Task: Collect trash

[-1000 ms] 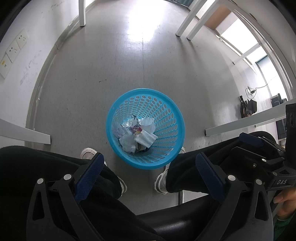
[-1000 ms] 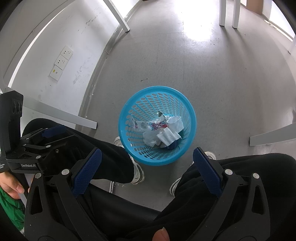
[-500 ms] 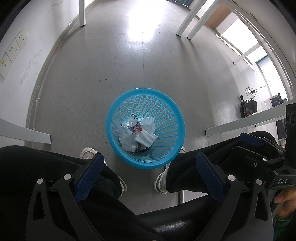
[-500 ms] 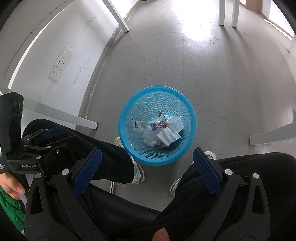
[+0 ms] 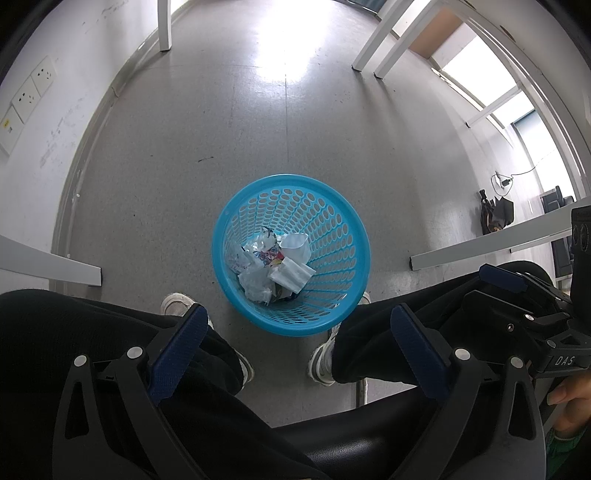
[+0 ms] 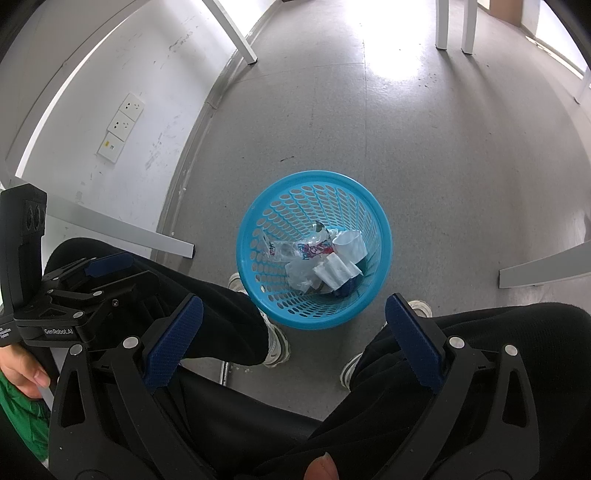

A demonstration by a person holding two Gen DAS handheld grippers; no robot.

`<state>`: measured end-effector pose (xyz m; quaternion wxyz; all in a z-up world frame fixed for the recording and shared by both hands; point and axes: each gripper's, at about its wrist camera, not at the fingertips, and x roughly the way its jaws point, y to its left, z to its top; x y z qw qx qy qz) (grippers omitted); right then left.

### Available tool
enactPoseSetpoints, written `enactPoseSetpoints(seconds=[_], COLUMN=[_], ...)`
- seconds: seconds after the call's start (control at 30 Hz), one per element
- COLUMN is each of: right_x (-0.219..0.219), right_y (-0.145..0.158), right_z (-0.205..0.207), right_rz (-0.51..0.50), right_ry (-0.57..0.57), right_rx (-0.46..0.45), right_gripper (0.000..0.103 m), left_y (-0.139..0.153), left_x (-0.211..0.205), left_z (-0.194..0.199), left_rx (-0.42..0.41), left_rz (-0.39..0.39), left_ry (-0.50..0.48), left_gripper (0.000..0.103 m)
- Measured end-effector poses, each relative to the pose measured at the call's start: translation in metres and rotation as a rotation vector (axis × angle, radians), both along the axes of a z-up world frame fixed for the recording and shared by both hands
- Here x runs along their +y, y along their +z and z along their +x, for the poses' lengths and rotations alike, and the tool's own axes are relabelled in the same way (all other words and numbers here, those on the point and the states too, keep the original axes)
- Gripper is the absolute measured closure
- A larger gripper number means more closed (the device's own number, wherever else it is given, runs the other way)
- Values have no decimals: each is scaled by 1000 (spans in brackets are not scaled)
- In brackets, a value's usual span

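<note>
A blue plastic basket (image 5: 332, 206) stands on the grey floor between the person's feet; it also shows in the right wrist view (image 6: 373, 206). Inside lies crumpled trash (image 5: 275, 267): white tissue, clear plastic, a colourful wrapper and a white cup, also seen in the right wrist view (image 6: 321, 260). My left gripper (image 5: 293, 339) is open and empty, held high above the basket over the person's knees. My right gripper (image 6: 293, 330) is open and empty, also high above the basket. Each gripper shows at the other view's edge.
The person's black-trousered legs and white shoes (image 5: 323, 360) flank the basket. White table legs (image 5: 164, 24) stand at the far side, white rails (image 5: 491, 245) at the sides. A wall with sockets (image 6: 123, 127) is on the left. Black chair seat lies below.
</note>
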<state>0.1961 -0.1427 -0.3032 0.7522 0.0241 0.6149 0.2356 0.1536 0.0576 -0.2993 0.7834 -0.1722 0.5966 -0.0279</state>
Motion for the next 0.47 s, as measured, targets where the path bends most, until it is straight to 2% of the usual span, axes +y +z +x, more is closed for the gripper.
enactPoseSetpoints(seconds=[0.47], right_x=[1], right_y=[-1], right_z=[-2], right_rz=[-2], right_ry=[-2], right_rx=[3], right_gripper=[9], left_y=[-5], left_x=[1], left_z=[-4], left_rx=[10], left_rz=[-7], left_ry=[3], left_gripper=[6])
